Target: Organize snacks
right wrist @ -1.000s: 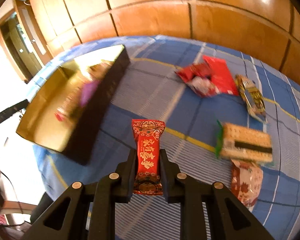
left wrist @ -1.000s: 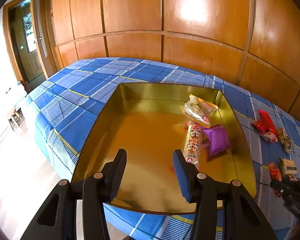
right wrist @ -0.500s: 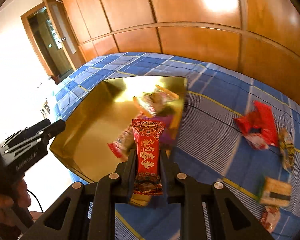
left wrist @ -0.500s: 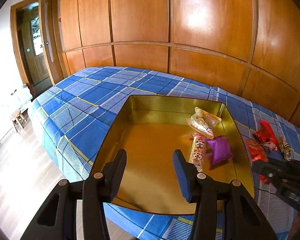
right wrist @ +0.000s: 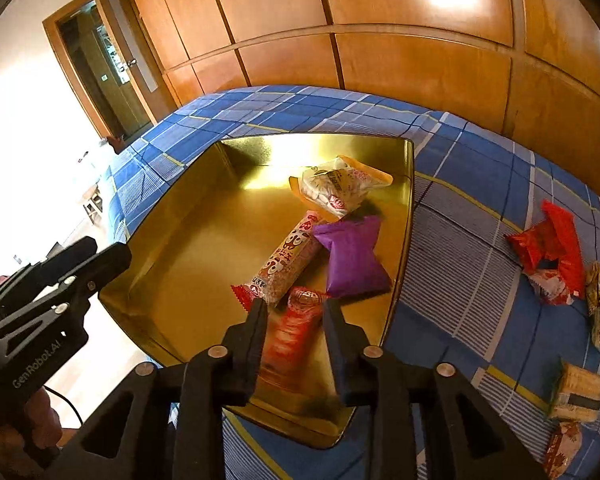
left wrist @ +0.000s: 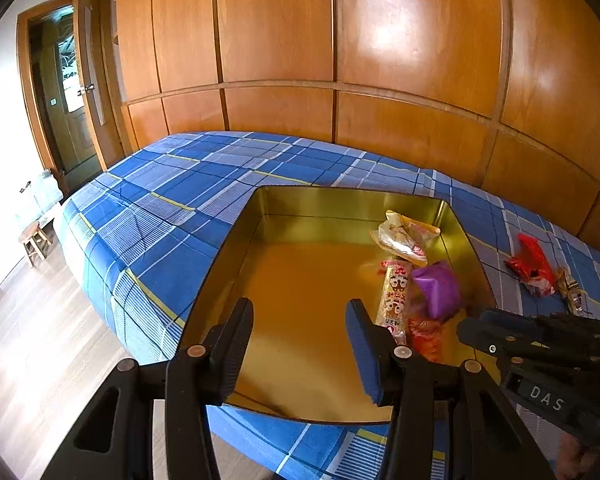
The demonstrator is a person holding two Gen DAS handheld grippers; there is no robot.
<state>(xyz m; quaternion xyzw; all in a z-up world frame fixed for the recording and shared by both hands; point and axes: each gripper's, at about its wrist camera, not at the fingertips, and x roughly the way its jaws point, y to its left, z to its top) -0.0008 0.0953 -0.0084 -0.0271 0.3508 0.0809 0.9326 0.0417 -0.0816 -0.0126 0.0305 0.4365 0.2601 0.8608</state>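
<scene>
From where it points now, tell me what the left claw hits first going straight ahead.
Probably the bare floor of the gold metal tray: the open left claw aims between the tray's left wall and the long pink snack pack. Depth is uncertain.

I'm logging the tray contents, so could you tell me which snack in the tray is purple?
The purple pillow-shaped packet beside the gold tray's right wall; the others are a pink tube, a clear bag and a red wrapper.

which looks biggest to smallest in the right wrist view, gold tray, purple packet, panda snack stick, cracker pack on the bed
1. gold tray
2. purple packet and panda snack stick: look alike, unranked
3. cracker pack, though fisheye edge distortion makes this unsure
</scene>
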